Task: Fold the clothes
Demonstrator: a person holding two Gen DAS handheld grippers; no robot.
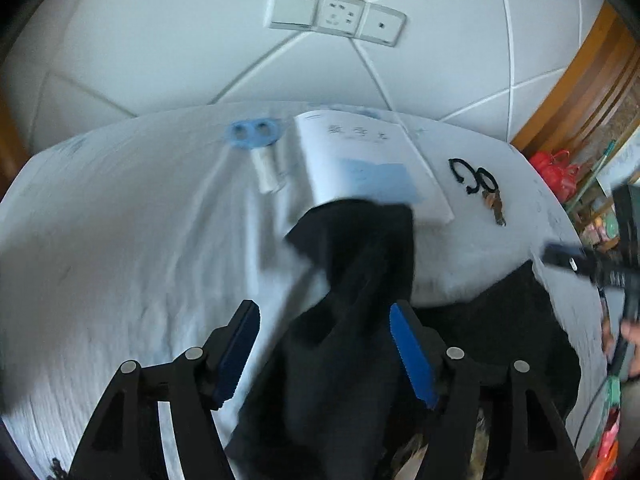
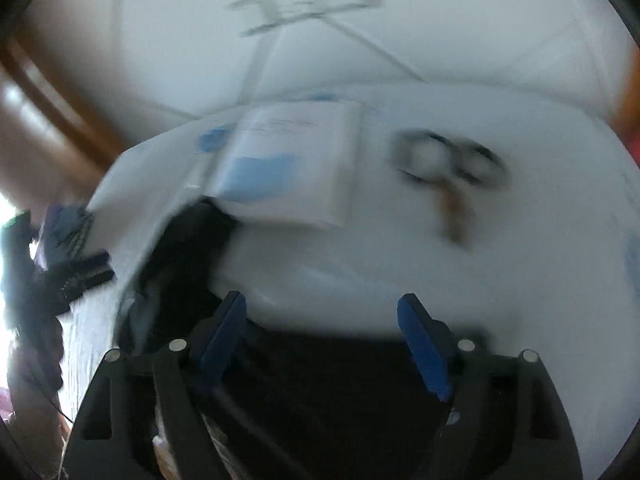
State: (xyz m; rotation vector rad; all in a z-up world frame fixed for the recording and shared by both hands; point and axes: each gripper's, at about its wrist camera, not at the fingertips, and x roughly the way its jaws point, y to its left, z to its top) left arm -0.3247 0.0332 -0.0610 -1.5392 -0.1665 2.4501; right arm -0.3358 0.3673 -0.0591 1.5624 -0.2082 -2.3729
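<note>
A black garment lies bunched on the white-covered table, one end reaching up over the edge of a booklet. My left gripper is open, its blue pads either side of the cloth. In the blurred right wrist view the black garment lies under my right gripper, which is open with nothing between its pads. The right gripper also shows at the right edge of the left wrist view.
A white booklet with a blue patch lies at the back middle. Beside it are a blue two-hole piece with white tubes and black rings with keys. A white wall with sockets stands behind.
</note>
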